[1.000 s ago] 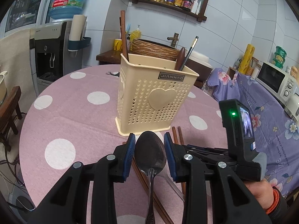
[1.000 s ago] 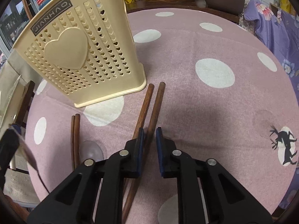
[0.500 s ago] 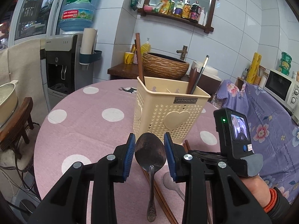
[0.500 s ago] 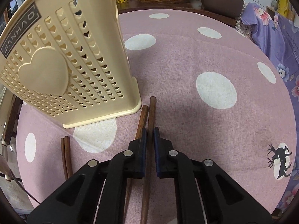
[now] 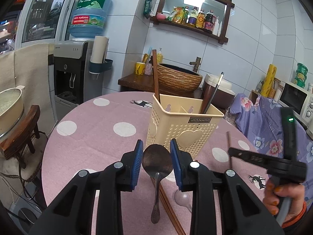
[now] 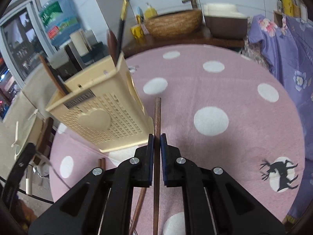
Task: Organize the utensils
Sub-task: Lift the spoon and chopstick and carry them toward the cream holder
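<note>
While left gripper (image 5: 156, 161) jaws are closing round the metal spoon (image 5: 157, 161), bowl between pads, contact unclear | right gripper (image 6: 156, 157) clamped on wooden chopstick (image 6: 157, 115), off the pink dotted tablecloth (image 6: 225, 90) | cream utensil holder (image 5: 183, 129) upright mid-table, just ahead of both | other chopsticks (image 5: 168, 201) and clear spoon (image 5: 182, 197) flat on the cloth

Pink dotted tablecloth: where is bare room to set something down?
Bare: the pink polka-dot tablecloth right of the cream perforated utensil holder, out to the black deer print; also left of the holder. Crowded: in front of the holder, with loose brown wooden chopsticks and a clear plastic spoon.
</note>
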